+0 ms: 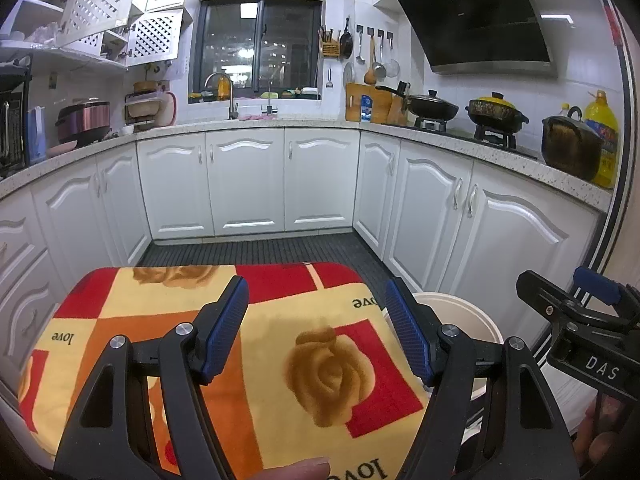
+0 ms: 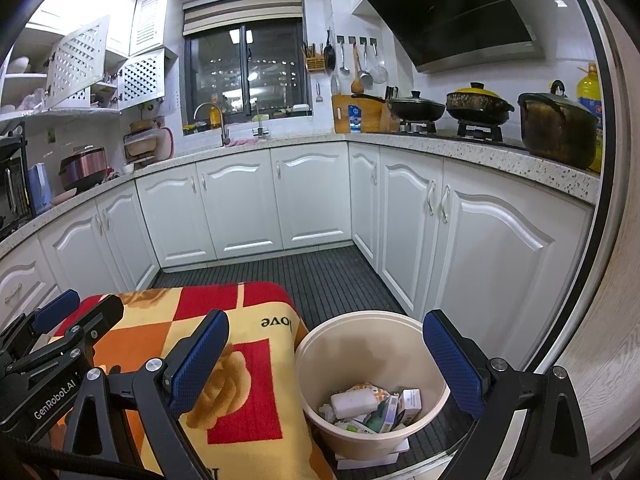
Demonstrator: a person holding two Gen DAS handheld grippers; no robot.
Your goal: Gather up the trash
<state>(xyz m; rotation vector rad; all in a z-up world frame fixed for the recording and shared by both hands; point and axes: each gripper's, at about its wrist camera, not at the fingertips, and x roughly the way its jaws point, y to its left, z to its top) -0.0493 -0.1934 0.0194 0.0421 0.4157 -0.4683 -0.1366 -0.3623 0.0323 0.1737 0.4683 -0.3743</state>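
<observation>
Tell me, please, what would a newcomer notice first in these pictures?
First, the bright rose-patterned cloth covering the table in the foreground. Beside it on the floor, the cream bin holds boxes and wrappers, while both grippers, left and right, hang open and empty.

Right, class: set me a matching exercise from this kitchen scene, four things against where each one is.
Things:
1. bin
2. cartons
3. blanket
4. yellow-lidded pot

Places:
A. on the stove
B. on the floor, right of the blanket
C. under the left tool
D. inside the bin

Pairs: 1-B, 2-D, 3-C, 4-A
</observation>
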